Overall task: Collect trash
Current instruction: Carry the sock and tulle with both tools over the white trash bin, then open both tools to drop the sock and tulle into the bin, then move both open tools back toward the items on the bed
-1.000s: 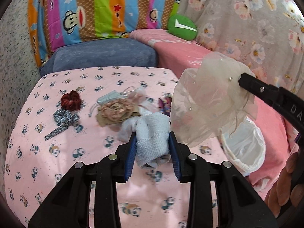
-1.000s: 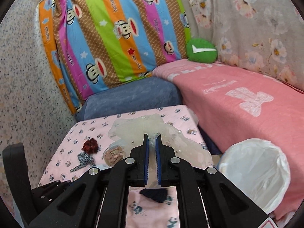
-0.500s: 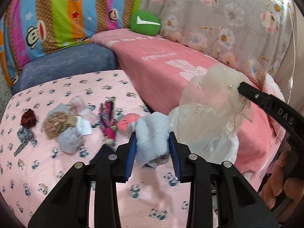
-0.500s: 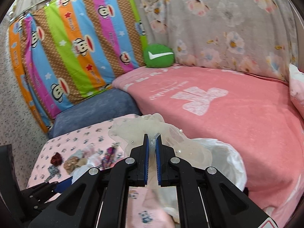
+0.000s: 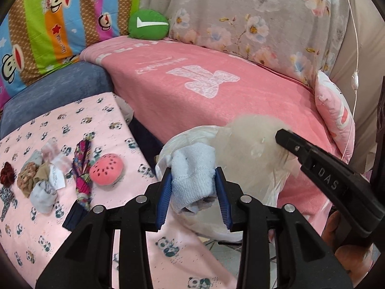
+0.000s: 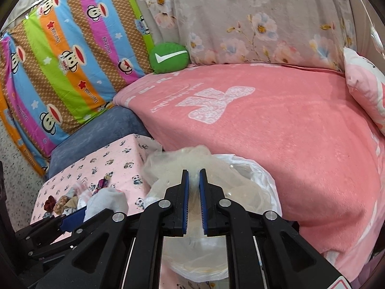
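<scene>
My left gripper (image 5: 193, 180) is shut on a light blue sock (image 5: 192, 168) and holds it at the near rim of a white bag-lined bin (image 5: 175, 142). The sock also shows in the right wrist view (image 6: 105, 201). My right gripper (image 6: 193, 180) is shut on a sheer beige tulle piece (image 6: 173, 163) and holds it over the bin's mouth (image 6: 262, 180). The tulle (image 5: 245, 149) covers most of the bin in the left wrist view, with the right gripper's finger (image 5: 312, 161) beside it.
The panda-print table (image 5: 101, 113) holds a watermelon plush (image 5: 107, 168), a patterned cloth strip (image 5: 83, 166), a pile of scrunchies and socks (image 5: 36, 178) and a red scrunchie (image 5: 7, 175). A pink-covered sofa (image 5: 216, 84) lies behind the bin. A green cushion (image 6: 168, 57) sits at the back.
Both grippers swung right from over the table to the bin, carrying the sock and the tulle. The tulle has dropped lower onto the bin's mouth.
</scene>
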A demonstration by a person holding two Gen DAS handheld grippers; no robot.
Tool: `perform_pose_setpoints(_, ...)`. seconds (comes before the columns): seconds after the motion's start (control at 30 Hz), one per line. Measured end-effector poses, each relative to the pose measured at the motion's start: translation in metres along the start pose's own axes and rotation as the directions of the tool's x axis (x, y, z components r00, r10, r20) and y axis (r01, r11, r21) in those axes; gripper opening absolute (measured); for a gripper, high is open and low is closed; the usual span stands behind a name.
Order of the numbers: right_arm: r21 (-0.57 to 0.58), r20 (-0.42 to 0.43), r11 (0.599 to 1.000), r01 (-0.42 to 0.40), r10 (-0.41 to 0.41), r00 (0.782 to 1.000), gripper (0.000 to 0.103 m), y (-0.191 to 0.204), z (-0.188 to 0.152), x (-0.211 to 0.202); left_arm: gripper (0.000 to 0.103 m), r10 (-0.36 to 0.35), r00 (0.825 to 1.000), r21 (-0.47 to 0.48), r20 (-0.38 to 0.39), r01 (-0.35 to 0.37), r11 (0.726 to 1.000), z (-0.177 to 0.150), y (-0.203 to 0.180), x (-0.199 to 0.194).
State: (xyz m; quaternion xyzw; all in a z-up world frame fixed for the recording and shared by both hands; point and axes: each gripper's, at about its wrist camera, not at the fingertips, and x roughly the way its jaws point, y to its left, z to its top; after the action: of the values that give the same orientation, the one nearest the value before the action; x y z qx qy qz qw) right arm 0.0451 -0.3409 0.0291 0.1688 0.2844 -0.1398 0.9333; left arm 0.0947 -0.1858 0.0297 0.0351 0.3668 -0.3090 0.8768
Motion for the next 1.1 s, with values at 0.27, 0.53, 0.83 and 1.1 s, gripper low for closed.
perform_pose_setpoints(0.27, 0.017, 0.027, 1.000, 0.022, -0.023, 0.999, 0.030, -0.012, 0.002, -0.008, 0.070, 0.002, 0.999, 0.024, 0.054, -0.003, 1.000, 0.011, -0.015, 0.003)
perform_pose_setpoints(0.53, 0.013, 0.032, 1.000, 0.019, -0.019, 0.999, 0.043, -0.008, -0.002, -0.015, 0.074, 0.029, 0.998, -0.009, 0.054, -0.028, 1.000, 0.009, -0.001, -0.004)
perform_pose_setpoints(0.83, -0.033, 0.000, 0.999, -0.012, 0.012, 1.000, 0.050, 0.023, -0.018, -0.010, 0.075, 0.089, 0.995, -0.080, 0.040, -0.086, 0.993, -0.008, 0.039, -0.015)
perform_pose_setpoints(1.1, -0.086, -0.043, 0.994, -0.062, 0.059, 0.997, 0.055, 0.064, -0.037, -0.003, 0.081, 0.159, 0.987, -0.152, 0.033, -0.153, 0.977, -0.023, 0.083, -0.029)
